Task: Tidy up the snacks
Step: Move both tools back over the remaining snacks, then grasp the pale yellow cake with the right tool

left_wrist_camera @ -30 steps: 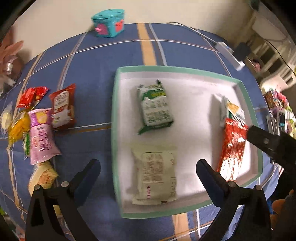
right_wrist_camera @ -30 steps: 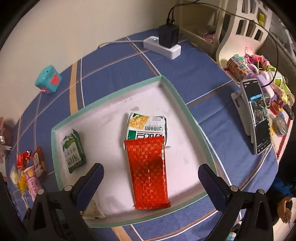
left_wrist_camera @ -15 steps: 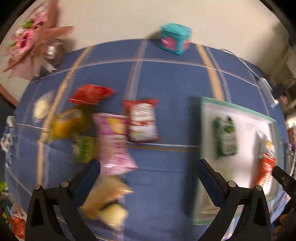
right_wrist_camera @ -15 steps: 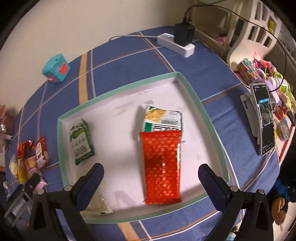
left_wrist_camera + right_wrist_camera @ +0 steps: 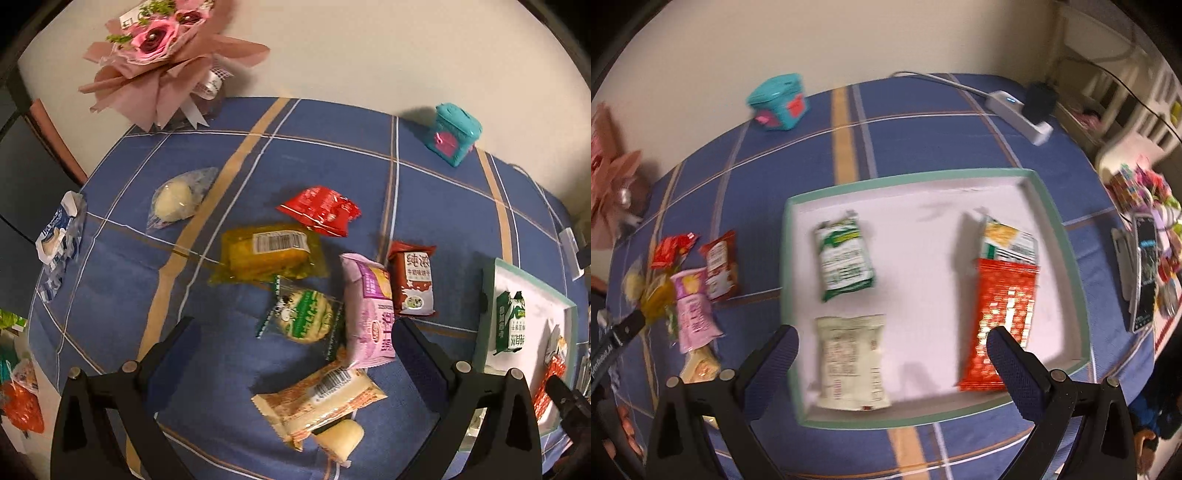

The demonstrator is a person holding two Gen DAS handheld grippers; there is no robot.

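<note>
My left gripper (image 5: 295, 347) is open and empty above a pile of loose snacks on the blue cloth: a green-and-white cookie pack (image 5: 304, 315), a pink packet (image 5: 369, 314), a yellow pack (image 5: 267, 254), a red packet (image 5: 319, 210), a brown-red packet (image 5: 412, 282) and a beige pack (image 5: 319, 400). My right gripper (image 5: 892, 354) is open and empty over the teal-rimmed white tray (image 5: 923, 177), which holds a green packet (image 5: 844, 260), a cream packet (image 5: 851, 363), a long red packet (image 5: 1003, 321) and a green-yellow packet (image 5: 1008, 238).
A teal box (image 5: 452, 133) stands at the back of the table. A pink bouquet (image 5: 162, 55) lies at the back left. A clear-wrapped bun (image 5: 179, 197) and a blue-white wrapper (image 5: 59, 236) lie left. A power strip (image 5: 1021, 114) and a phone (image 5: 1145, 273) sit right.
My left gripper has swung left from over the tray to over the loose snack pile. My right gripper has shifted left, so the whole tray now sits ahead of it.
</note>
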